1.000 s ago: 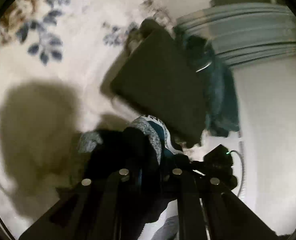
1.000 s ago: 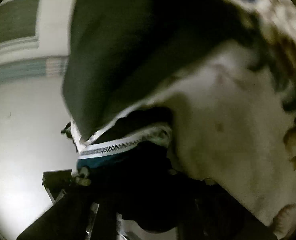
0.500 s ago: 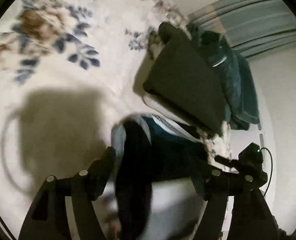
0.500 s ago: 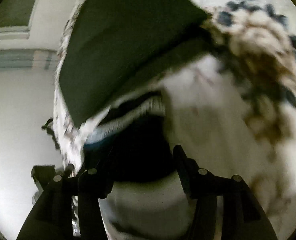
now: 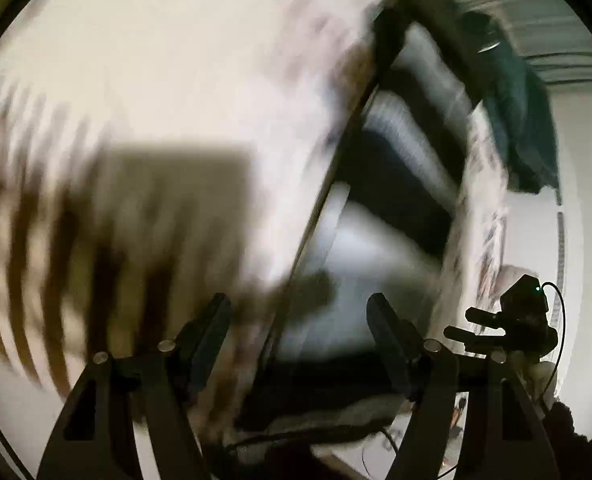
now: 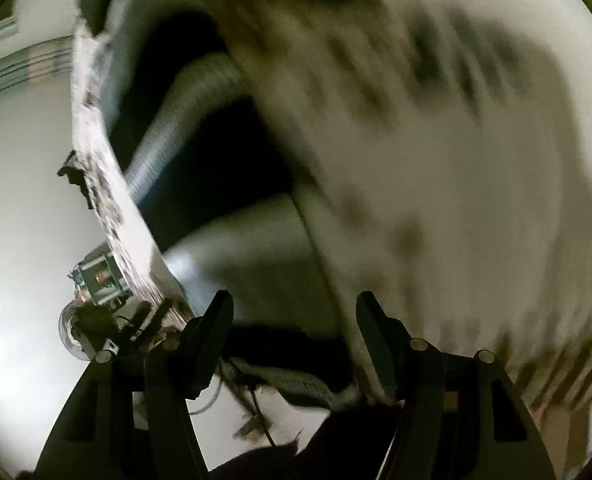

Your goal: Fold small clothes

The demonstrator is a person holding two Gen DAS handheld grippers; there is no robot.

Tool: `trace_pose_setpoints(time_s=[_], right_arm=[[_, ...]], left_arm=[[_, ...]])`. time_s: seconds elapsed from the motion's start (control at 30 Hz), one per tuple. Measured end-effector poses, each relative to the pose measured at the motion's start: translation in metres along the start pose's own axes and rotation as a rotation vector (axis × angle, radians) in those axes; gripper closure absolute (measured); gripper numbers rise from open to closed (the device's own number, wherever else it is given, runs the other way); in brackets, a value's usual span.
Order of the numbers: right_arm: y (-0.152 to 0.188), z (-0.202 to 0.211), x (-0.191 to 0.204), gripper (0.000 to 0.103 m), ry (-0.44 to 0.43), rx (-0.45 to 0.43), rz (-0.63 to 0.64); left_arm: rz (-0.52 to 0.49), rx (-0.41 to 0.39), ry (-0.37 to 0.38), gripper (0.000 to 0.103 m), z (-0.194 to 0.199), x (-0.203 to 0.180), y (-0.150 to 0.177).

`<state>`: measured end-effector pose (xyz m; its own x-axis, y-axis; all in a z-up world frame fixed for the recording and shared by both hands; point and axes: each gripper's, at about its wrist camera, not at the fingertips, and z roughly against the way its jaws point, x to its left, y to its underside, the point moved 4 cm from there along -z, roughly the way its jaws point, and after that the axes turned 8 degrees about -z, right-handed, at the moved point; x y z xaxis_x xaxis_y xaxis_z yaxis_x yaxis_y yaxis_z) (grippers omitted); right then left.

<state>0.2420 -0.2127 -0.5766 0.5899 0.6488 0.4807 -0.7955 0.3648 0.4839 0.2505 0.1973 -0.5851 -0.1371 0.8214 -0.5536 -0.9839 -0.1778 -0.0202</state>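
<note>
Black left claw (image 5: 299,312) and right claw (image 6: 294,310), clenched on clothing before, now gape empty; right just widening.

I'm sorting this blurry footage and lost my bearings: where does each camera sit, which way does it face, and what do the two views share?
Left wrist: sits on the left tongs, looking forward and down at the floral blanket, smeared by motion, and a dark teal garment at its far edge; its two open fingers show, and the right tongs at right.
Right wrist: sits on the right tongs, looking down at the same blanket; its open fingers show.
Shared: the blanket and its edge, both blurred.
</note>
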Motion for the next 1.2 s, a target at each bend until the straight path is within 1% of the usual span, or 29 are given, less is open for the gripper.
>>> trace_pose_setpoints(time_s=[0.07,0.1,0.17,0.23,0.3,0.37,0.47,0.53,0.6,0.63,0.67,0.7,0.83,0.93,0.97,1.03,1.1,1.13,1.17,1.2], right_arm=[[0.028,-0.022,-0.031,0.037,0.017,0.033,-0.013],[0.032,-0.031,-0.037,0.037,0.018,0.045,-0.016],[0.054,-0.062,-0.045,0.037,0.019,0.070,-0.019],[0.071,-0.081,-0.058,0.037,0.027,0.094,-0.018],[0.087,-0.104,-0.061,0.037,0.025,0.109,-0.010],[0.093,-0.115,-0.059,0.037,0.022,0.107,-0.005],[0.098,-0.126,-0.054,0.037,0.030,0.097,0.016],[0.087,-0.122,-0.042,0.037,0.029,0.093,0.015],[0.086,-0.130,-0.038,0.037,0.028,0.093,0.010],[0.085,-0.127,-0.037,0.037,0.028,0.093,0.009],[0.083,-0.121,-0.042,0.037,0.030,0.095,0.010],[0.084,-0.119,-0.042,0.037,0.034,0.095,0.015],[0.083,-0.116,-0.047,0.037,0.033,0.097,0.023],[0.082,-0.117,-0.047,0.037,0.025,0.101,0.011],[0.075,-0.107,-0.059,0.037,0.025,0.102,0.013],[0.073,-0.104,-0.060,0.039,0.017,0.090,0.018],[0.076,-0.102,-0.055,0.064,0.003,0.063,0.040],[0.077,-0.102,-0.051,0.085,-0.014,0.060,0.054],[0.080,-0.101,-0.047,0.089,-0.052,0.056,0.060],[0.082,-0.099,-0.045,0.090,-0.064,0.048,0.061]], left_arm=[[-0.011,0.024,-0.040,0.035,-0.012,0.000,0.031],[-0.020,0.034,-0.079,0.035,-0.016,0.000,0.042],[-0.040,0.045,-0.130,0.035,-0.027,-0.003,0.060],[-0.063,0.051,-0.188,0.035,-0.037,-0.007,0.070],[-0.093,0.042,-0.232,0.035,-0.044,-0.014,0.078],[-0.115,0.027,-0.262,0.034,-0.049,-0.020,0.080],[-0.116,0.007,-0.276,0.030,-0.054,-0.022,0.082],[-0.116,-0.001,-0.280,0.027,-0.058,-0.025,0.081],[-0.124,-0.008,-0.283,0.024,-0.062,-0.024,0.087],[-0.129,-0.012,-0.286,0.023,-0.064,-0.023,0.088],[-0.131,-0.014,-0.287,0.022,-0.065,-0.022,0.088],[-0.131,-0.018,-0.289,0.022,-0.073,-0.029,0.084],[-0.129,-0.021,-0.288,0.021,-0.080,-0.034,0.084],[-0.128,-0.022,-0.289,0.021,-0.080,-0.033,0.085],[-0.127,-0.023,-0.288,0.021,-0.081,-0.033,0.085],[-0.126,-0.024,-0.272,0.020,-0.073,-0.024,0.089],[-0.122,-0.024,-0.239,0.021,-0.068,-0.020,0.090],[-0.117,-0.031,-0.205,0.021,-0.065,-0.019,0.090],[-0.109,-0.044,-0.183,0.033,-0.062,-0.018,0.091],[-0.106,-0.045,-0.182,0.056,-0.060,-0.016,0.092]])
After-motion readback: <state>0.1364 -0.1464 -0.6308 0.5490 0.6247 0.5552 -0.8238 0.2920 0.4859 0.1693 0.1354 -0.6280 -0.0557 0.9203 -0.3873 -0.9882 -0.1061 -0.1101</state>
